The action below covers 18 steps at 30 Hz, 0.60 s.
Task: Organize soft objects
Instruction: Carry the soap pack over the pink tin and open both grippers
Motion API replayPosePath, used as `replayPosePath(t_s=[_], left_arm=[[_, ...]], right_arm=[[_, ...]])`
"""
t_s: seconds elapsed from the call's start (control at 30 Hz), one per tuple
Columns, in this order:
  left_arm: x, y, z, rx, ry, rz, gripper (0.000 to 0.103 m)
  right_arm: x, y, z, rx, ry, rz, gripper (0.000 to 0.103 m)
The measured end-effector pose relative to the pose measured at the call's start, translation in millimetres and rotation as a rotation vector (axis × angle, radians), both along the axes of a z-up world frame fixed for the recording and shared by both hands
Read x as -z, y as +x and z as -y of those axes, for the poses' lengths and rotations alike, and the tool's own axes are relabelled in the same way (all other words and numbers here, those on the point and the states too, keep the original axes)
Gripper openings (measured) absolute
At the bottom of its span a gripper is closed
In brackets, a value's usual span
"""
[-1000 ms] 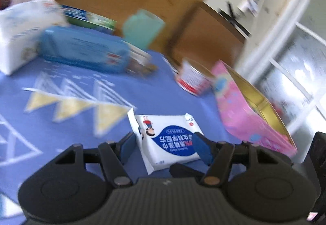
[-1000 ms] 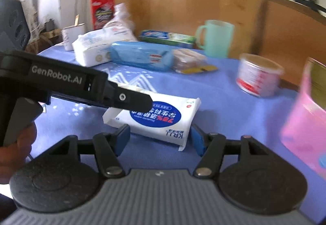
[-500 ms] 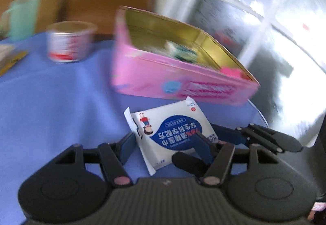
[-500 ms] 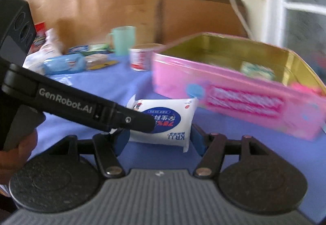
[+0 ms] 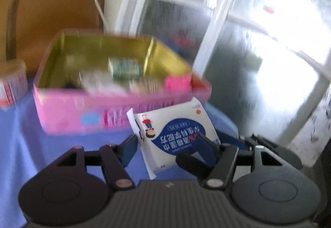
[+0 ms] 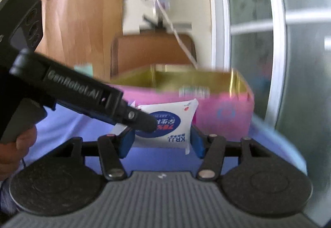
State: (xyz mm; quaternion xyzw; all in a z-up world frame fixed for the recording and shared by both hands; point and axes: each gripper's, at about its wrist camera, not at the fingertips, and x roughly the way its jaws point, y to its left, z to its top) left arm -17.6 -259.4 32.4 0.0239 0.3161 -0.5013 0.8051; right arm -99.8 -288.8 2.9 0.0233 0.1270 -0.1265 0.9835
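A: Left wrist view first. What's hard to read?

B: Motion blur over nearly everything past the fingers. The pink tin has a gold metallic lining; its contents smear together: a green-and-white packet, a bright pink block, pale wrappers I cannot identify. A red-and-white tub is cut off at the left edge.

A: And the wipes pack?

B: Soft white plastic pouch, blue oval label, crimped seams. It sits tilted between the left gripper fingers, in front of the tin's near wall and over the blue tablecloth. Both blue pads press its sides, so the claw is pinching it. The other gripper's black finger crosses under its right corner and hides that edge.

A: Right wrist view?

B: The left gripper's black body runs diagonally in from the left and covers the pouch's left end; its fingertips are hidden. The right gripper has a blue pad against each short side of the pouch, clamped on it. The tin is just behind; whether the pouch touches it, I cannot tell. A hand is cropped at the left edge. Behind are a brown chair back and frosted glass.
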Motion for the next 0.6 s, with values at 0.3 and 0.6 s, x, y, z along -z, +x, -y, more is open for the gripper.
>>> replayPosePath(t_s=[0.3,0.6], left_arm=[[-44,56,50,-0.112,-0.030,0.122,0.078],[-20,112,54,-0.315,0.007,0.103,0.085]], right_arm=[[-38,61,31,0.010,-0.105,0.167,0.066],[-28,115,65,0.038,0.006,0.076,0.073]])
